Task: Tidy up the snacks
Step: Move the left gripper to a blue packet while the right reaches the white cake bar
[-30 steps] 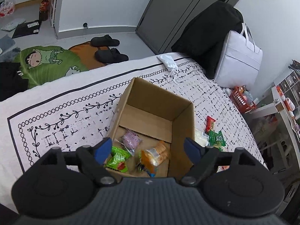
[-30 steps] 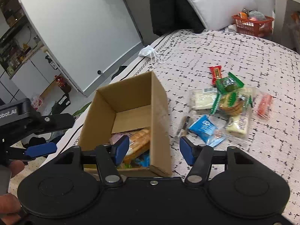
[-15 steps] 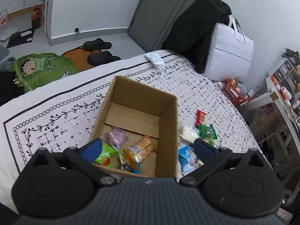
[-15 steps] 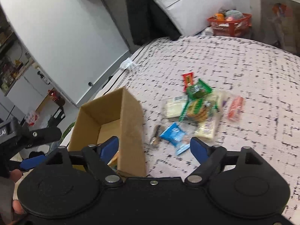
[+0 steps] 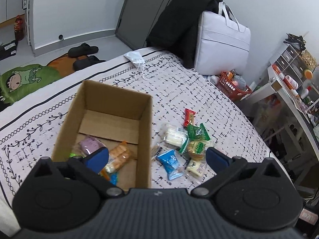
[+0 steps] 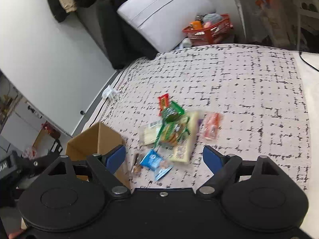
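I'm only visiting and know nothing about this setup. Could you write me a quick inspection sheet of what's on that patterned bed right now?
Surface: patterned bedspread, flat.
Job's things: open cardboard box holds a purple packet, an orange packet and others; loose pile beside it includes a blue packet, red bar and green packet.
Clutter: white face mask near the far edge.
Grippers: left tool and right tool open, nothing between them.
Cables: dark cable at the bed's right edge.
Surroundings: white bag, black garment, red basket, slippers.
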The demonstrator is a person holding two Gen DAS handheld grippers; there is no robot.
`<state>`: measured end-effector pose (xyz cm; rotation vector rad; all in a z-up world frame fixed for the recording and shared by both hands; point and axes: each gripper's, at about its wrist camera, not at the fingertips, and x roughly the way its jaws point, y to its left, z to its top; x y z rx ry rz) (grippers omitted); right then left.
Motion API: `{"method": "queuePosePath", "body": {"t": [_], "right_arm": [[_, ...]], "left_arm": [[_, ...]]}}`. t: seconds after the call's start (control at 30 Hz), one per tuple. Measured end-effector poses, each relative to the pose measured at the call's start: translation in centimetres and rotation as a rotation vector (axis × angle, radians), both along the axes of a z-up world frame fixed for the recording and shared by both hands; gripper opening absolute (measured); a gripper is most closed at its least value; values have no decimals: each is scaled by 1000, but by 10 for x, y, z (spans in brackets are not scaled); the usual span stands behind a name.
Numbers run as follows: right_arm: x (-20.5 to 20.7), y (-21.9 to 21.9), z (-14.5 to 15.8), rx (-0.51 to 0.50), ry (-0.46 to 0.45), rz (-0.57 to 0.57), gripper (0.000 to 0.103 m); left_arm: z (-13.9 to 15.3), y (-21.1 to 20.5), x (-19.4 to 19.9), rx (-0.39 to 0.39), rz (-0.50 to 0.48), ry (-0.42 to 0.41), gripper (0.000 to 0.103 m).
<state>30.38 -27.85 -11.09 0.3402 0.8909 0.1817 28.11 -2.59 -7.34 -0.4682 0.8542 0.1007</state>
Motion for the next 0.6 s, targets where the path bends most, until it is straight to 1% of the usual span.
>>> {"method": "queuePosePath", "body": {"t": [0.23, 0.4, 0.43, 0.5, 0.53, 0.6], "right_arm": [[16, -29, -6, 49, 29, -61, 84], [26, -43, -14, 80, 51, -94, 84], [28, -46, -16, 87, 57, -102, 83], [32, -49, -19, 96, 66, -110, 81], [34, -50, -22, 98, 72, -108, 78], [38, -50, -25, 104, 81, -97, 74]], "left_arm": [[3, -17, 11, 16, -18, -7, 103], [-2, -34, 26, -3, -35, -6, 102], [-3, -37, 28, -5, -41, -5, 101], [-5, -44, 33, -13, -55, -9, 100], [-7, -47, 35, -13, -57, -11, 99], [-10, -52, 39, -17, -59, -10, 95]]}}
